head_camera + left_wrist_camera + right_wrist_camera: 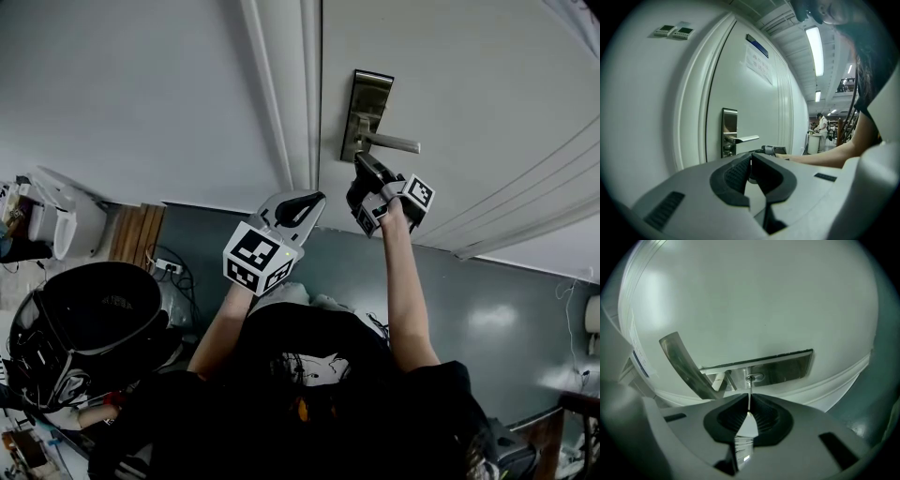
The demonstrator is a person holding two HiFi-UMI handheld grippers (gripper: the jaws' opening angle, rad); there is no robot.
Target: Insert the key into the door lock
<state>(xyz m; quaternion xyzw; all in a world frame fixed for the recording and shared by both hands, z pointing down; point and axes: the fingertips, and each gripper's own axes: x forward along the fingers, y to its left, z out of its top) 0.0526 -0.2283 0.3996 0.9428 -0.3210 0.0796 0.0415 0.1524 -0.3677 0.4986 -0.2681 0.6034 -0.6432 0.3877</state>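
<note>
At the lock plate (785,365) on the door (764,301), the right tool (749,411) is clamped on the key (749,397). The bow is pinched between the ribbed pads and the blade projects straight forward. The blade tip sits at the mouth of the lock cylinder (754,377), just beside the root of the lever handle (682,363). Whether the tip has entered the keyway cannot be determined from the right gripper view.

The left tool (751,171) is closed with nothing visible between its jaws. It is held back from the door, below and to the left of the lock in the head view (302,204).

Probable faults from this position:

- Blade rotated out of line with the keyway. Pushing would jam the tip against the cylinder face.
- Thin grip on the bow. Axial force could slide the key back between the pads or let it pivot.
- Off-axis approach. A tilted wrist could bend the blade or skid it onto the plate.
- Contact with the lever handle. The tool body passes close under it and could depress it.
</note>
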